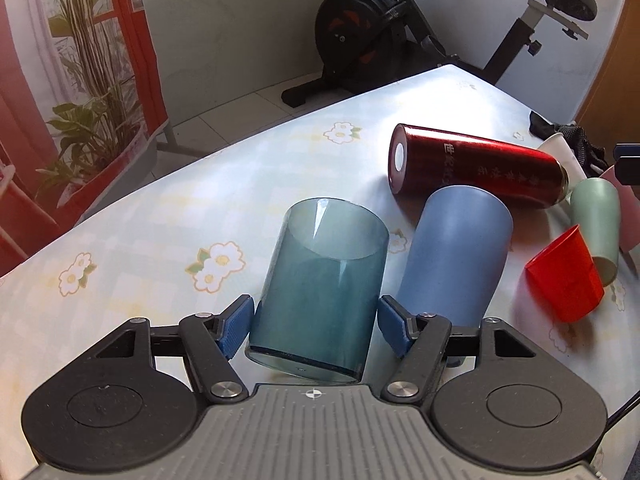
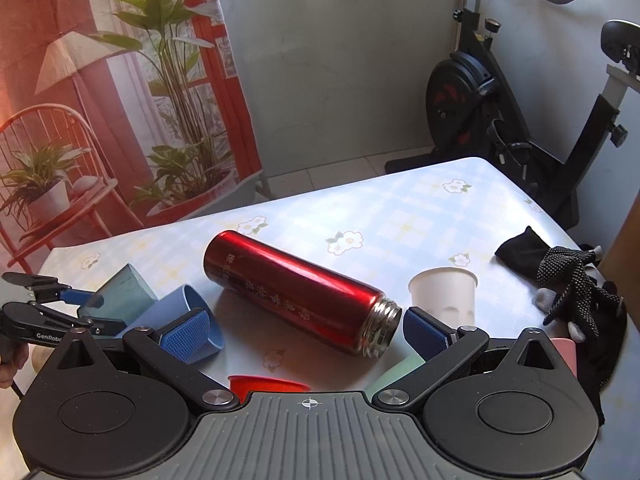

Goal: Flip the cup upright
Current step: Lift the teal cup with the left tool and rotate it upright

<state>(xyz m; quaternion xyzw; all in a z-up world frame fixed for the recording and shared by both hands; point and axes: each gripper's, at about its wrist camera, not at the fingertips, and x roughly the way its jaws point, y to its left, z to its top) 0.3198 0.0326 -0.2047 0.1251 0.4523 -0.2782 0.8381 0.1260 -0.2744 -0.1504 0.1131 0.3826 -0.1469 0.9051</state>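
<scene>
A translucent teal cup point(image 1: 320, 284) lies tilted between my left gripper's point(image 1: 316, 320) blue pads, mouth pointing away. The pads sit against or just off its sides; whether they grip it is unclear. In the right wrist view the teal cup point(image 2: 120, 288) shows at far left, between the left gripper's fingers point(image 2: 60, 320). My right gripper point(image 2: 306, 332) is open and empty above the table, over the mouth end of a red metal flask point(image 2: 296, 284).
A blue cup point(image 1: 452, 260) lies beside the teal one. The red flask point(image 1: 476, 164), a red cup point(image 1: 564, 276), a green cup point(image 1: 596, 224) and a pink cup point(image 1: 624, 208) lie to the right. A white paper cup point(image 2: 444, 292) stands upside down near black gloves point(image 2: 568, 280). The flowered tablecloth point(image 1: 160, 220) covers the table.
</scene>
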